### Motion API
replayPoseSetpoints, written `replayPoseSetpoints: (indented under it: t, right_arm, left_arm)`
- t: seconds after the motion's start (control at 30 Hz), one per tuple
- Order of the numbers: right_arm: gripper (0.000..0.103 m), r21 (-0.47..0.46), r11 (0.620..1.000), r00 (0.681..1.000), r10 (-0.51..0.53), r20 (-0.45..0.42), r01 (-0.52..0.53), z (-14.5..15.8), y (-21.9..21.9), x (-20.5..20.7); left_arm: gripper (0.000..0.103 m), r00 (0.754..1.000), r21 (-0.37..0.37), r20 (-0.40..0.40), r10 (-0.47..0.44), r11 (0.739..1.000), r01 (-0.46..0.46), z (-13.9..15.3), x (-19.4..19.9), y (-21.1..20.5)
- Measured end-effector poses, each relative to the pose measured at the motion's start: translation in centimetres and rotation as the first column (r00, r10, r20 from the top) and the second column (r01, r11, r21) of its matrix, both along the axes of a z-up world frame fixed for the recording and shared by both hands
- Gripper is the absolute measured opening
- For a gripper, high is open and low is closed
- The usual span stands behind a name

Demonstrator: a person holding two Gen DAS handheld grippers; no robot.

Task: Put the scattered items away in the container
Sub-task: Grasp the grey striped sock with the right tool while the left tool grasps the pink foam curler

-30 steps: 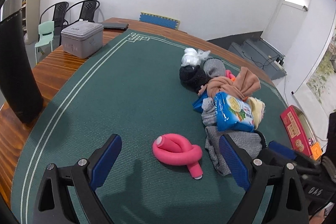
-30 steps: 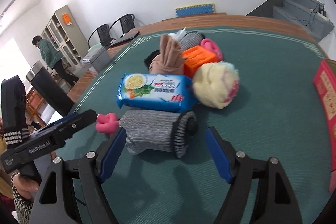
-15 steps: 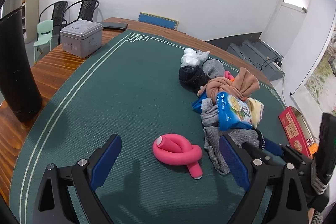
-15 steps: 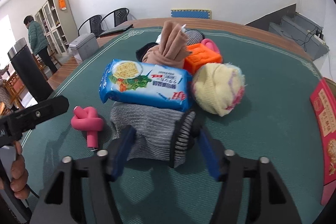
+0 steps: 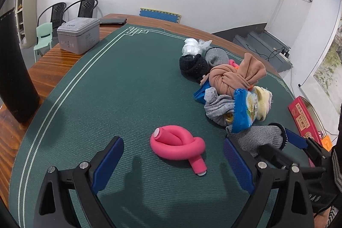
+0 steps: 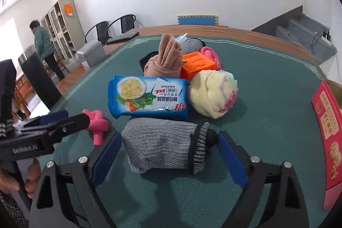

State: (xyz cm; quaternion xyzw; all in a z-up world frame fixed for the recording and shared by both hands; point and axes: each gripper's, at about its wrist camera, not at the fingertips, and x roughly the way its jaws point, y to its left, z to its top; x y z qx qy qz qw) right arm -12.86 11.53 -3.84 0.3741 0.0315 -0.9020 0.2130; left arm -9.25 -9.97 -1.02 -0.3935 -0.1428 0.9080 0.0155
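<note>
Your right gripper straddles the grey rolled sock at the near edge of the pile; its jaws are opening, the blue pads standing just beside the roll on either side rather than pressing it. Right behind the sock the blue noodle packet lies touching it, with a yellow knit bundle beside the packet and a tan knotted cloth and an orange plastic box further back (so the sock is hemmed in from behind). Your left gripper hangs wide open and empty over the green mat, the pink knotted foam tube lying between its fingers, untouched. The grey lidded box sits well apart at the table's far left corner, and a red carton lies on your right.
</note>
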Motion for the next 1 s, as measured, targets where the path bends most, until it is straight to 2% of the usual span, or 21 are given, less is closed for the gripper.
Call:
replayPoseSetpoints:
  t: [0.1, 0.2, 0.27, 0.33, 0.43, 0.63, 0.67, 0.7, 0.77, 0.87, 0.93, 1.0]
  right_arm:
    - [0.098, 0.045, 0.999, 1.0, -0.01, -0.02, 0.011, -0.7, -0.9, -0.5]
    - [0.098, 0.067, 0.997, 1.0, -0.027, 0.003, 0.027, -1.4, -1.1, -1.4]
    - [0.09, 0.069, 0.997, 0.999, -0.044, 0.007, 0.043, -1.4, -0.7, -1.5]
    - [0.077, 0.07, 0.996, 0.998, -0.06, 0.011, 0.06, -1.4, -0.3, -1.6]
    - [0.068, 0.079, 0.989, 0.992, -0.124, -0.019, 0.125, -0.4, 0.9, -1.1]
    - [0.064, 0.071, 0.982, 0.984, -0.173, -0.038, 0.175, 0.1, 2.0, -1.0]
    - [0.064, 0.072, 0.982, 0.984, -0.172, -0.041, 0.174, 0.1, 2.0, -1.0]
    - [0.064, 0.074, 0.982, 0.984, -0.17, -0.044, 0.173, 0.2, 2.0, -1.0]
    - [0.064, 0.076, 0.982, 0.985, -0.167, -0.05, 0.17, 0.2, 1.9, -0.9]
    - [0.057, 0.066, 0.983, 0.985, -0.166, -0.056, 0.17, 0.5, 2.3, -0.5]
    - [0.046, 0.06, 0.984, 0.985, -0.162, -0.065, 0.166, 0.7, 2.3, -0.4]
    - [0.04, 0.057, 0.986, 0.985, -0.15, -0.081, 0.155, 1.1, 2.1, 0.1]
  left_arm:
    - [0.095, 1.0, 0.002, -0.001, 0.005, 1.0, -0.005, 0.0, 0.0, -0.1]
    - [0.095, 1.0, -0.012, -0.006, -0.007, 1.0, 0.007, 0.0, 0.1, 0.4]
    - [0.095, 1.0, -0.029, -0.002, -0.013, 1.0, 0.013, -0.2, 0.0, 0.8]
    - [0.095, 1.0, -0.045, 0.002, -0.019, 0.999, 0.019, -0.4, -0.2, 1.2]
    - [0.095, 1.0, -0.07, 0.013, -0.024, 0.997, 0.025, -0.8, -0.5, 1.8]
    - [0.095, 0.999, -0.101, 0.05, -0.007, 0.995, 0.012, -1.9, -1.6, 2.4]
    - [0.089, 0.998, -0.102, 0.058, -0.002, 0.995, 0.008, -2.1, -1.7, 2.4]
    - [0.071, 0.998, -0.105, 0.068, 0.001, 0.994, 0.006, -2.3, -1.9, 2.4]
    - [0.065, 0.997, -0.138, 0.073, 0.01, 0.99, 0.0, -2.5, -2.0, 2.5]
    - [0.065, 0.998, -0.127, 0.069, 0.01, 0.992, -0.001, -2.4, -1.9, 2.4]
    - [0.065, 0.998, -0.109, 0.065, 0.009, 0.994, -0.001, -2.3, -1.6, 2.3]
    - [0.065, 0.998, -0.098, 0.055, 0.014, 0.995, -0.009, -2.0, -1.2, 2.1]
